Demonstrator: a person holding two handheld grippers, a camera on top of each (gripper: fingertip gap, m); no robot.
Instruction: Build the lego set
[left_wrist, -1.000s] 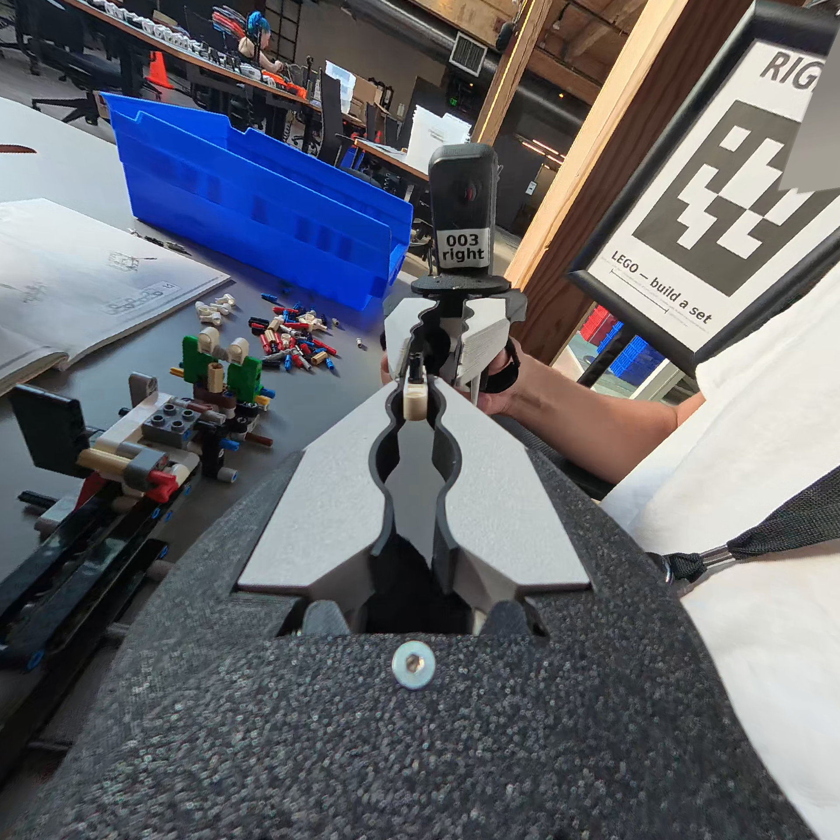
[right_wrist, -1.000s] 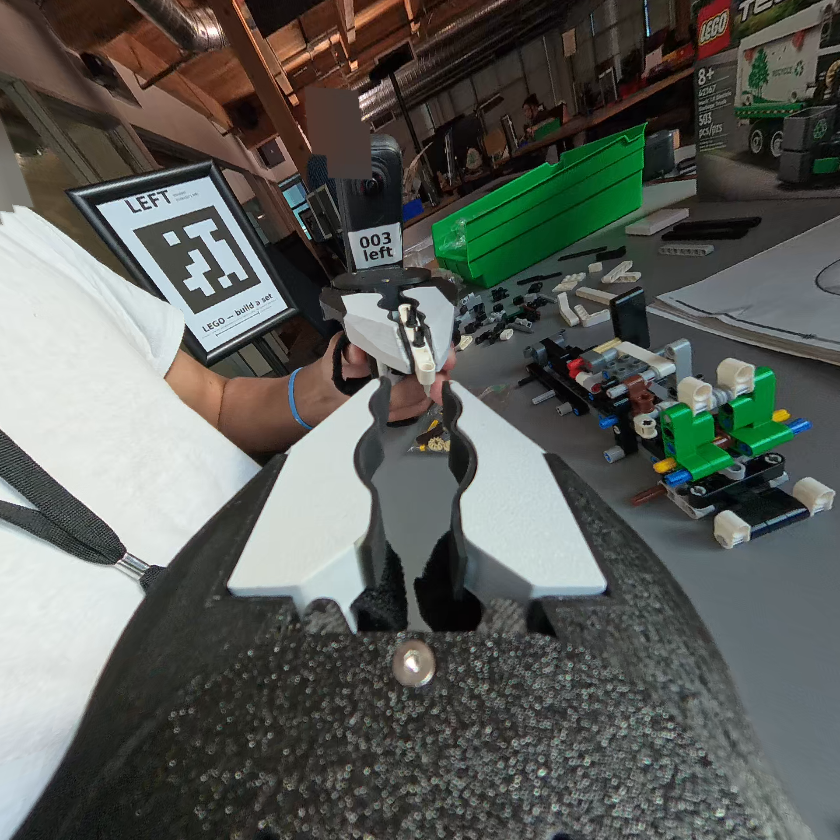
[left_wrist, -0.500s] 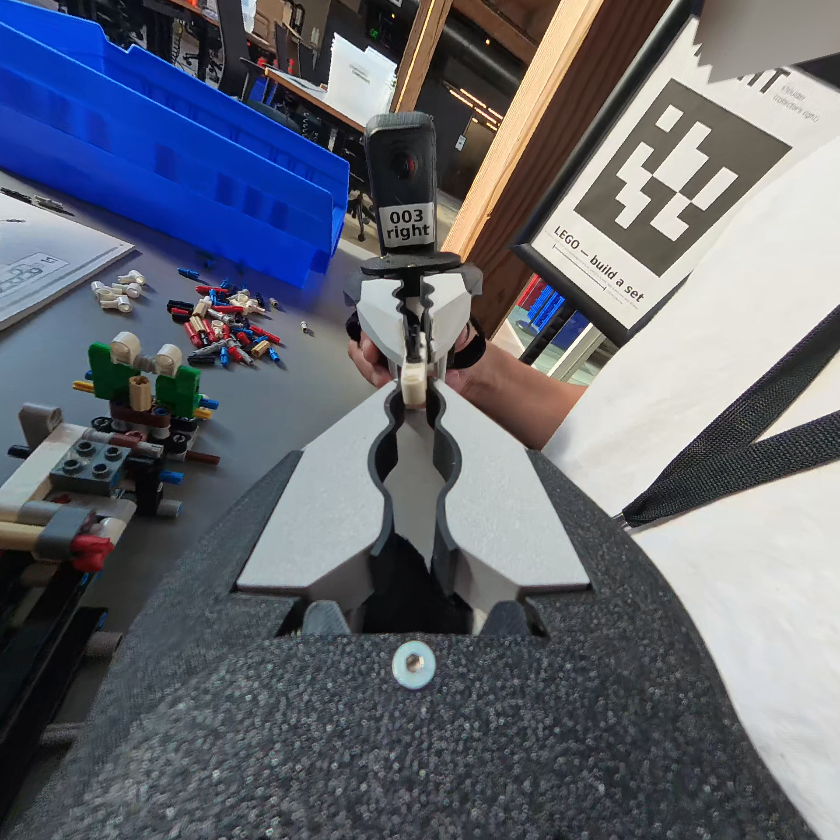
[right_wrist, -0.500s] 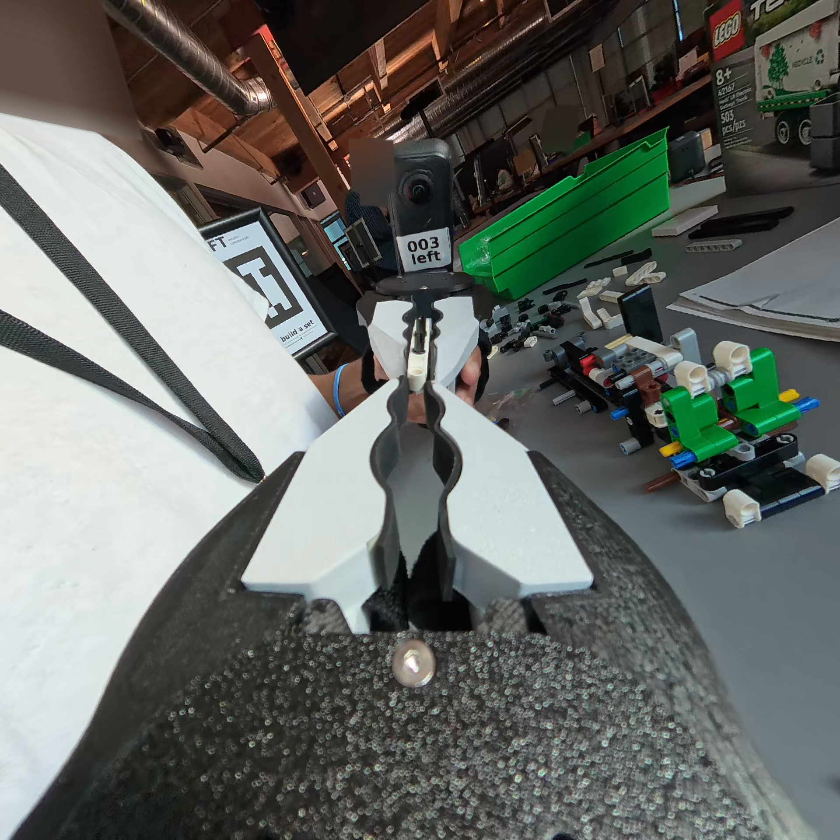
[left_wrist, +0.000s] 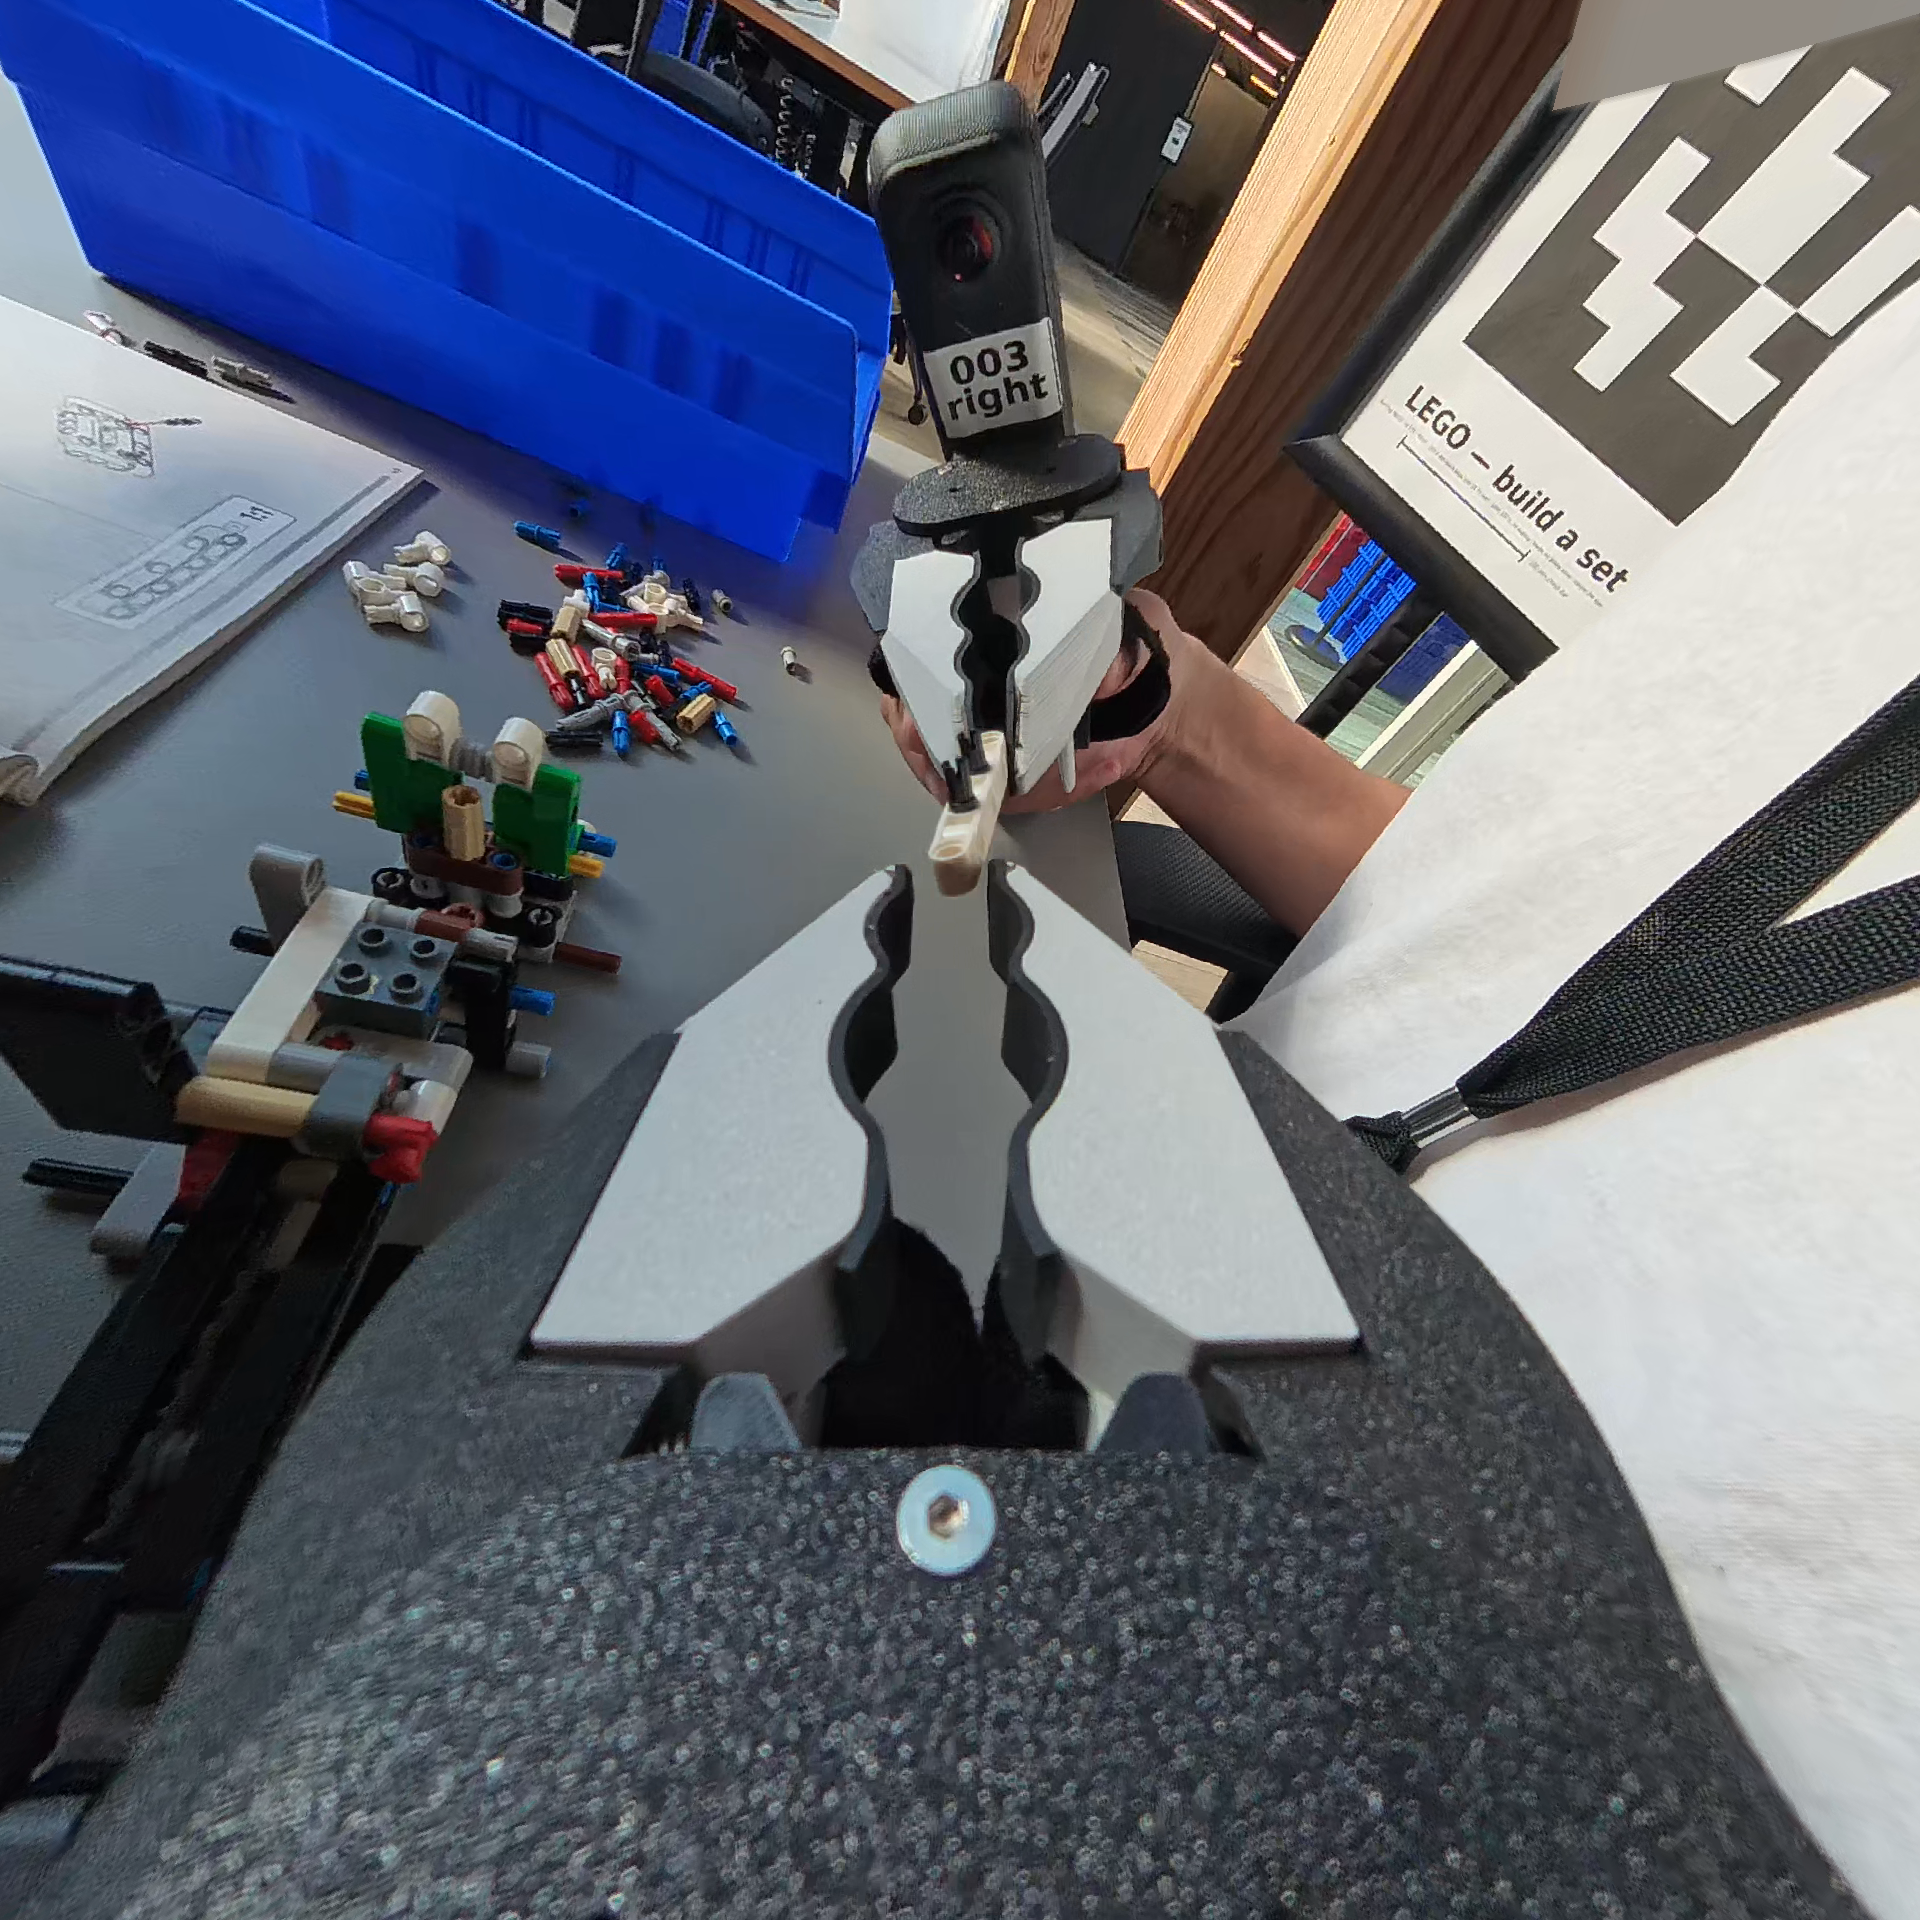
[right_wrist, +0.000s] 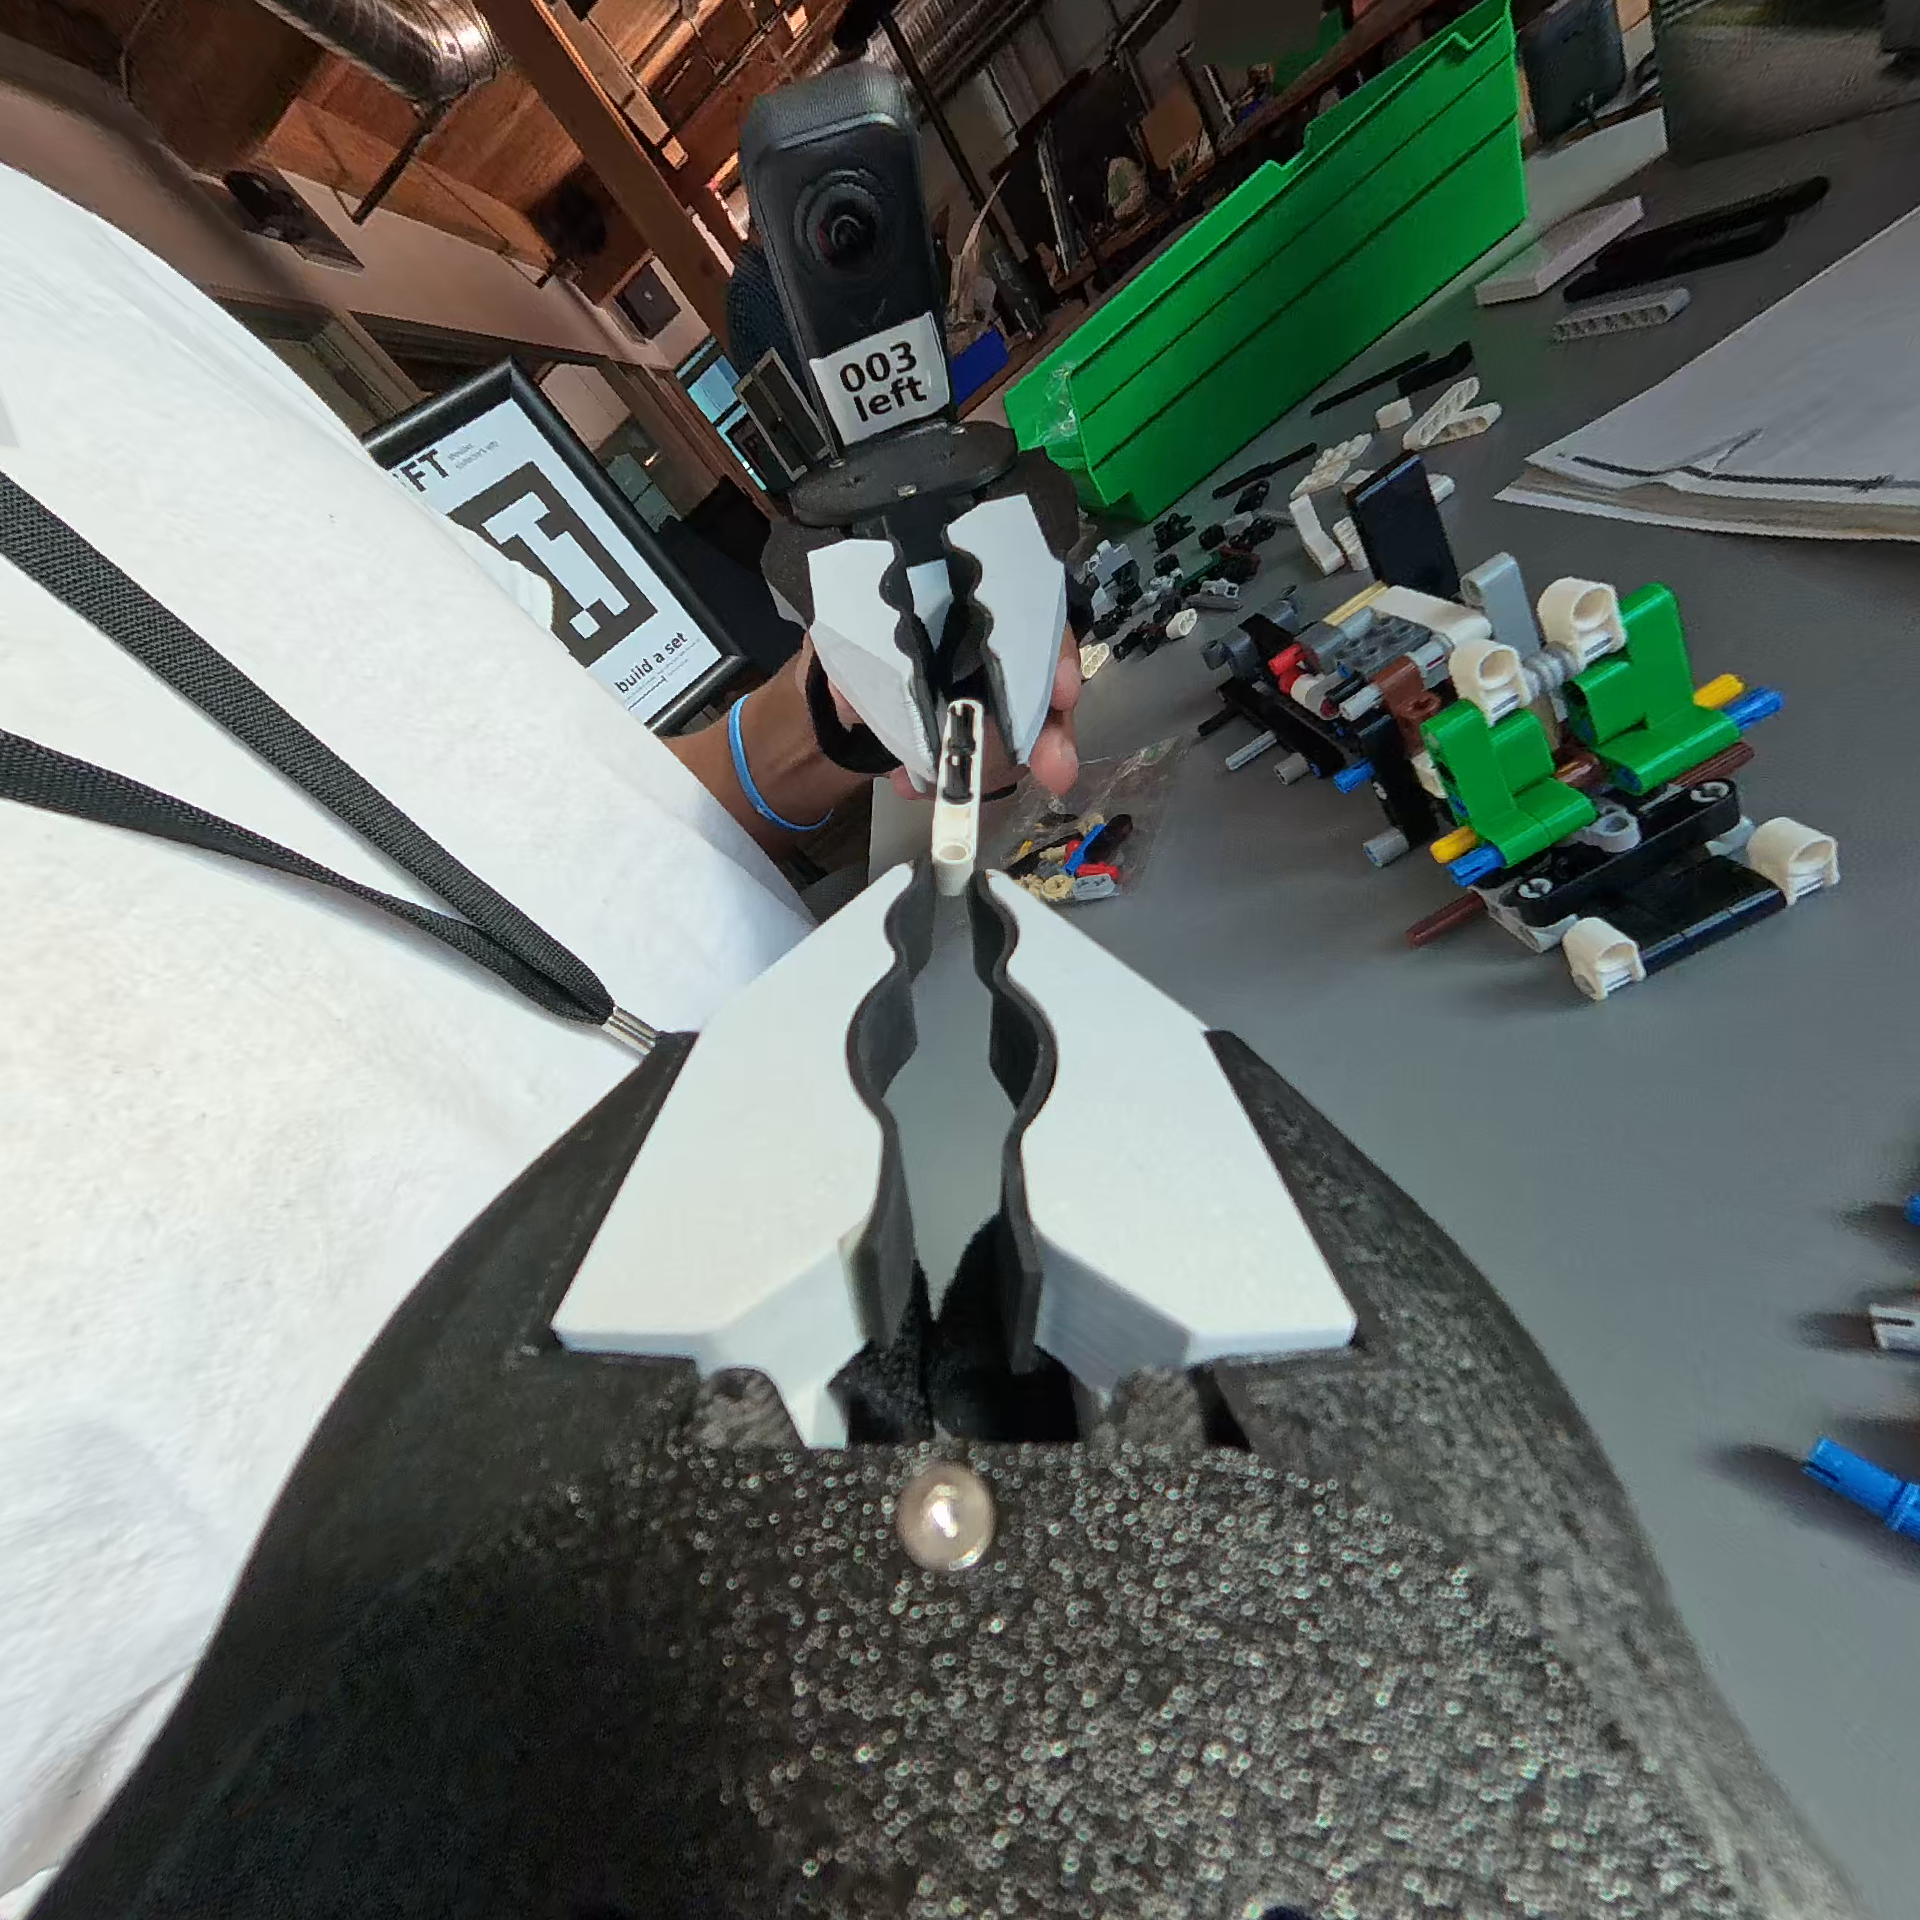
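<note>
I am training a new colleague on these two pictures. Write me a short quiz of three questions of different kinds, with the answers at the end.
1. True or false: the fingers of the left gripper stand apart.
2. In the left wrist view, what colour is the bin behind the heap of small pins on the table? A) green B) blue C) red
3. Fill the gap: the right gripper pinches one end of a cream ___ that carries two black pins.

Key: 1 true; 2 B; 3 bar
</note>
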